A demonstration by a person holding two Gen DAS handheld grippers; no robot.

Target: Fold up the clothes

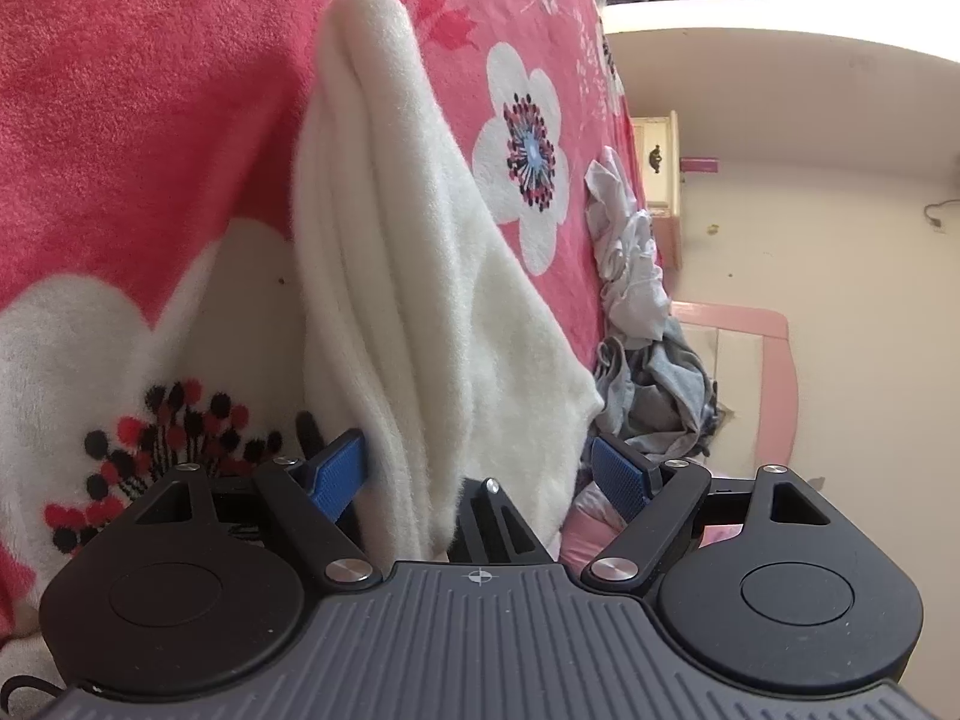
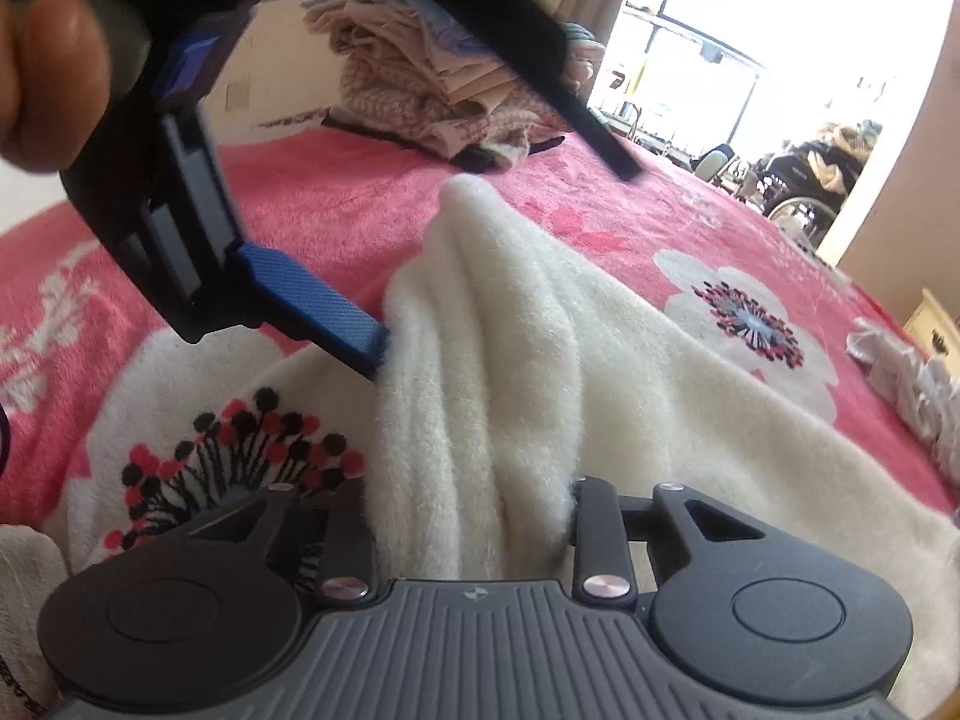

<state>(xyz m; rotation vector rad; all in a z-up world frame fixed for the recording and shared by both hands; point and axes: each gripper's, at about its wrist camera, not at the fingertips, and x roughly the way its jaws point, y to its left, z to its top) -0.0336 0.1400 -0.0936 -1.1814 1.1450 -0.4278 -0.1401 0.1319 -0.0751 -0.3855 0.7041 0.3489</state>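
A cream fleece garment (image 1: 414, 276) lies bunched in long folds on a pink flowered blanket (image 1: 150, 120). My left gripper (image 1: 480, 471) is open, its blue pads (image 1: 339, 468) spread on either side of the garment's near end. In the right wrist view the garment (image 2: 510, 360) runs between my right gripper's (image 2: 474, 516) fingers, which are shut on a gathered fold. The left gripper shows there at upper left, one blue pad (image 2: 318, 306) touching the garment's edge.
A heap of white and grey clothes (image 1: 636, 324) lies at the blanket's right edge, also in the right wrist view (image 2: 912, 384). A stack of folded beige clothes (image 2: 432, 90) sits at the far side. A pink-trimmed cabinet (image 1: 750, 372) and wheelchairs (image 2: 804, 180) stand beyond.
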